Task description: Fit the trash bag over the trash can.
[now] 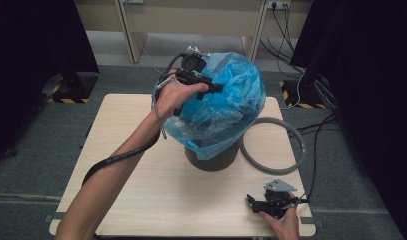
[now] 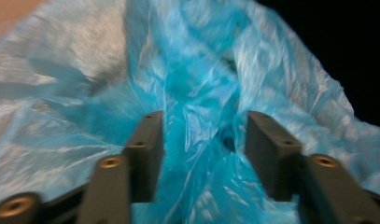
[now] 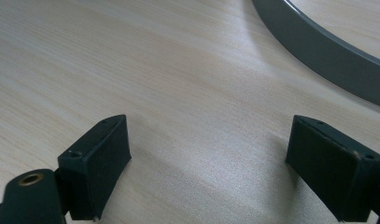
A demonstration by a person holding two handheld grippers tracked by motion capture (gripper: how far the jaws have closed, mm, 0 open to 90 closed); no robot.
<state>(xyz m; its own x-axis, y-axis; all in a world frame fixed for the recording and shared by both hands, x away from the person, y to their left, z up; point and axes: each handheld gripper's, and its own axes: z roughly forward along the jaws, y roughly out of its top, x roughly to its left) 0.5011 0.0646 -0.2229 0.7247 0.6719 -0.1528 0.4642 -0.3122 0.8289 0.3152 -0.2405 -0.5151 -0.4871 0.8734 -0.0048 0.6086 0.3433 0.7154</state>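
While you worked at the bin point(image 1: 212, 156), this was the state.
Bag: the blue bag point(image 1: 223, 97) billowed over the bin, its lower edge draped round the rim.
Left gripper: your left gripper point(image 1: 217, 87) sat atop the bag, jaws half open, film bunched between them but unpinched.
Right gripper: your right gripper point(image 1: 252, 200) rested right of the bin, wide open, empty.
Ring: the grey ring point(image 1: 273, 145) lay just right of the bin.
Risk: the loose bag could have slipped off the rim, since nothing clamped it.
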